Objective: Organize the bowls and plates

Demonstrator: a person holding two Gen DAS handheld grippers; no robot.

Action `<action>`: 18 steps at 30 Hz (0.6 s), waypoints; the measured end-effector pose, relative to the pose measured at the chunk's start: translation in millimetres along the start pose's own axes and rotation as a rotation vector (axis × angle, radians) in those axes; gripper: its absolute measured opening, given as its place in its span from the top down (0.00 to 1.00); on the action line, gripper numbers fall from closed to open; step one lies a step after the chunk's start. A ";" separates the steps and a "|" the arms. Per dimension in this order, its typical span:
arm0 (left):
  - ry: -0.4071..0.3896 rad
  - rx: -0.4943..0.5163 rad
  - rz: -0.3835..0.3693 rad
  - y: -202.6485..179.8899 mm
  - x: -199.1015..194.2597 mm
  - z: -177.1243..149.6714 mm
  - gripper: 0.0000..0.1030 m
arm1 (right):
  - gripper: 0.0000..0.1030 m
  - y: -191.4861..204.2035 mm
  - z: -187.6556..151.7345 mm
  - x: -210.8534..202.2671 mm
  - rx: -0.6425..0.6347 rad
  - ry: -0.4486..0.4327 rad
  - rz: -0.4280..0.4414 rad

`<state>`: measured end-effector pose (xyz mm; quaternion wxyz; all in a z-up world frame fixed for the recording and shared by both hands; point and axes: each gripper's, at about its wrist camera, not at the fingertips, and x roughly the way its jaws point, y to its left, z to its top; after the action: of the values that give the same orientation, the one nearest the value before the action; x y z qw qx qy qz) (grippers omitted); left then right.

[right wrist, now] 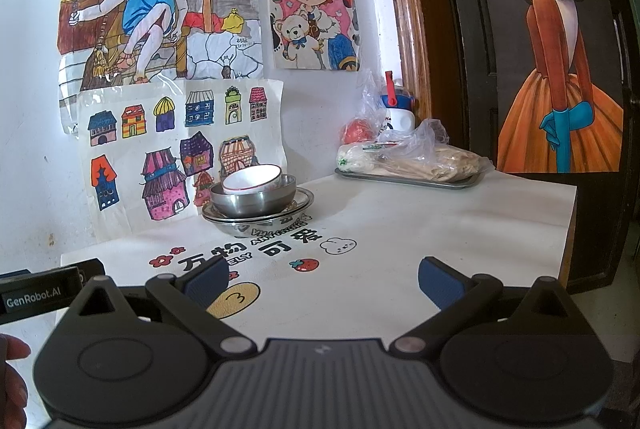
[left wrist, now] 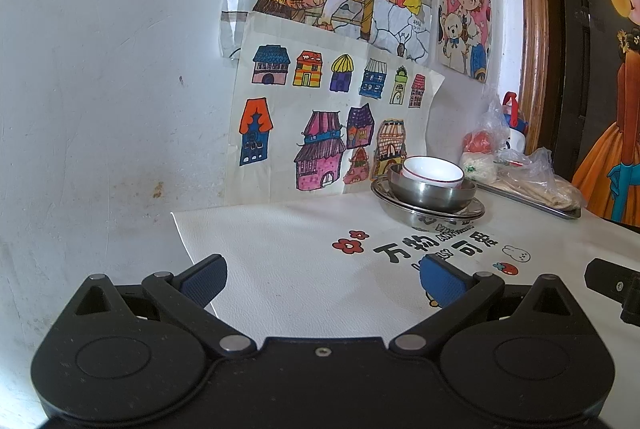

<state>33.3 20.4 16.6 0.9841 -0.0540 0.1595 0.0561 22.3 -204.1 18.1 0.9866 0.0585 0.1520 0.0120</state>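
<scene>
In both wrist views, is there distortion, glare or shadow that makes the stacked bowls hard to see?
Left wrist view: strong fisheye bending at the edges, dark corners; the white bowl and steel bowl stay sharp. Right wrist view: same curvature; the steel bowl carries soft reflections, no harsh glare; the table mat is evenly lit.

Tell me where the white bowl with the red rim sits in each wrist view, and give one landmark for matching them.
Left wrist view: the white bowl is right of centre, tilted inside the steel bowl atop the steel plates.
Right wrist view: the white bowl is left of centre, in the same stack.
Shared landmark: the house drawing on the wall just behind the stack.
</scene>
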 end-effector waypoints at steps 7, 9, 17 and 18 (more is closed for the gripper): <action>0.005 -0.005 0.003 3.4 1.3 -3.7 0.01 | 0.00 -0.8 -1.5 1.9 0.000 0.003 0.001; 0.006 -0.004 0.002 3.3 2.6 -4.3 0.01 | 0.00 -0.7 -1.3 2.2 -0.002 0.004 0.001; 0.008 -0.002 0.001 2.6 3.4 -3.6 0.01 | 0.00 -0.2 0.1 1.9 -0.004 0.003 0.000; 0.008 -0.002 0.002 2.5 3.3 -3.6 0.01 | 0.00 -0.1 0.1 1.9 -0.004 0.003 0.000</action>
<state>35.0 22.7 11.9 0.9834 -0.0552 0.1633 0.0568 24.1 -204.2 17.6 0.9864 0.0565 0.1535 0.0127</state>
